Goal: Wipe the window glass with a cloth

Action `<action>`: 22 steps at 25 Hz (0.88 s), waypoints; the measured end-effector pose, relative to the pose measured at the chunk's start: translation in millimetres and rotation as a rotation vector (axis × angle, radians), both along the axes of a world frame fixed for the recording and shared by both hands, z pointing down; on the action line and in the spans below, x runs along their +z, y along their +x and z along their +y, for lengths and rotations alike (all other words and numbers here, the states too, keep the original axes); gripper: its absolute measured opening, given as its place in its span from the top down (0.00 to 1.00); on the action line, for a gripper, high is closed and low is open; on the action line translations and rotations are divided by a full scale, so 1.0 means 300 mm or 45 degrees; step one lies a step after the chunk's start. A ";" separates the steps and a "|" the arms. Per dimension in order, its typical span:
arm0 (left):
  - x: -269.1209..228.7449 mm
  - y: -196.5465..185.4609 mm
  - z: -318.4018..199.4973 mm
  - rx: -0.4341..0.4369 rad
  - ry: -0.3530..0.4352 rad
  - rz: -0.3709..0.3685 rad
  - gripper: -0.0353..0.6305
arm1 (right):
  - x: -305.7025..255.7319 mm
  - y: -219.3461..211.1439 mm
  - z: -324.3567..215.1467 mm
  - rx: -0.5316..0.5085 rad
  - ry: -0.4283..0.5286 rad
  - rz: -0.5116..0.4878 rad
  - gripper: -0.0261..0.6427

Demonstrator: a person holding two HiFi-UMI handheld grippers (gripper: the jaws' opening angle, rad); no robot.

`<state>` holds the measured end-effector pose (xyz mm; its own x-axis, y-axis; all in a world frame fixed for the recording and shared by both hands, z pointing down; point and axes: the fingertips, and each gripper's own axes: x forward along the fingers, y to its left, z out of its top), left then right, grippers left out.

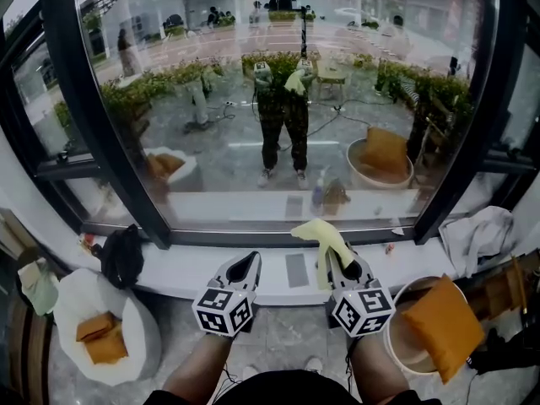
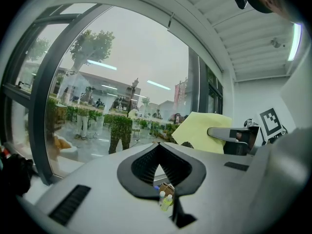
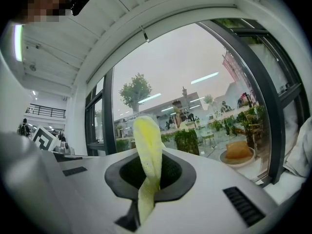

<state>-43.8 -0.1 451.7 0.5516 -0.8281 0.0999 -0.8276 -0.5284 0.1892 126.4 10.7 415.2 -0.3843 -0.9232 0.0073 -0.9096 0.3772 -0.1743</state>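
Now: yellow cloth (image 1: 323, 240) pinched in the right gripper (image 1: 340, 258), jaws clamped on a narrow twisted fold, loose end flopping up and left toward the lower window frame (image 1: 253, 236). Contact with the window glass (image 1: 278, 108) not evident. Left gripper (image 1: 245, 266) just left of it, jaws closed, nothing between them. Both hang over the white sill (image 1: 181, 277). Risk, as judged: so thin a grip may let the cloth pull free when dragged across the pane, and bare jaw tips could then knock or scratch the glass.

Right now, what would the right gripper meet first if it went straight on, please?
Probably the glass, with the cloth clamped in the right gripper touching first; depth is unclear.
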 end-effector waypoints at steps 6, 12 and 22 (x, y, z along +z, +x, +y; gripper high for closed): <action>0.011 0.056 -0.005 -0.007 -0.012 0.001 0.94 | 0.002 0.046 -0.011 -0.011 0.000 0.000 0.91; 0.026 0.136 -0.018 -0.025 -0.022 -0.003 0.94 | 0.019 0.119 -0.038 -0.033 -0.008 -0.012 0.91; 0.034 0.252 -0.051 -0.099 -0.028 -0.003 0.94 | 0.030 0.228 -0.106 -0.105 -0.011 -0.013 0.91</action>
<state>31.8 -15.4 462.0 0.4857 -0.8658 0.1199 -0.8663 -0.4585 0.1984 194.7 -21.0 424.2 -0.4591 -0.8883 0.0105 -0.8736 0.4493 -0.1870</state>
